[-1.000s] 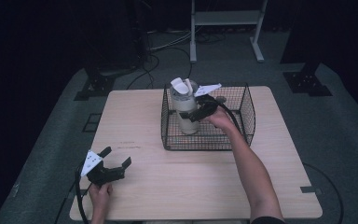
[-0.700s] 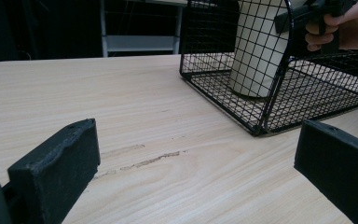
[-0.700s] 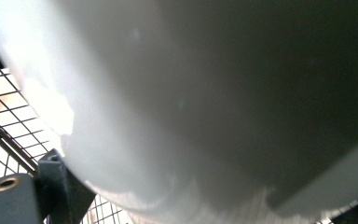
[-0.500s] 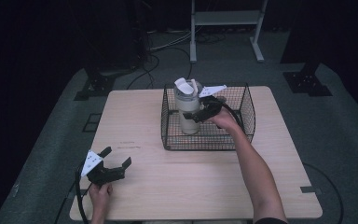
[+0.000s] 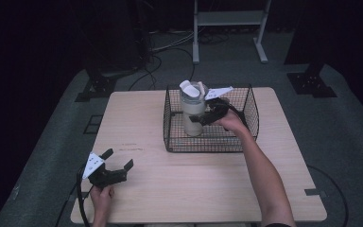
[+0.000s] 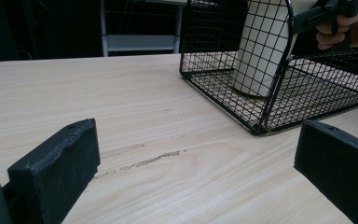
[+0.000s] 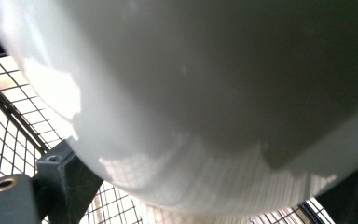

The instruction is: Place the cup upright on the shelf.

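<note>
My right gripper (image 5: 203, 116) clamps the tall cream plastic bottle (image 5: 193, 113) standing near the black wire basket's (image 5: 208, 144) left wall. Judging by that, I'm placing or lifting it; next I'd keep it upright. My left gripper (image 5: 118, 161) rests wide open near the table's (image 5: 208, 184) front-left corner.

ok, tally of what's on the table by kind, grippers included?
Wire basket: 1
Cream bottle, standing in the basket: 1
Grippers: 2, left gripper and right gripper
Total: 4
</note>
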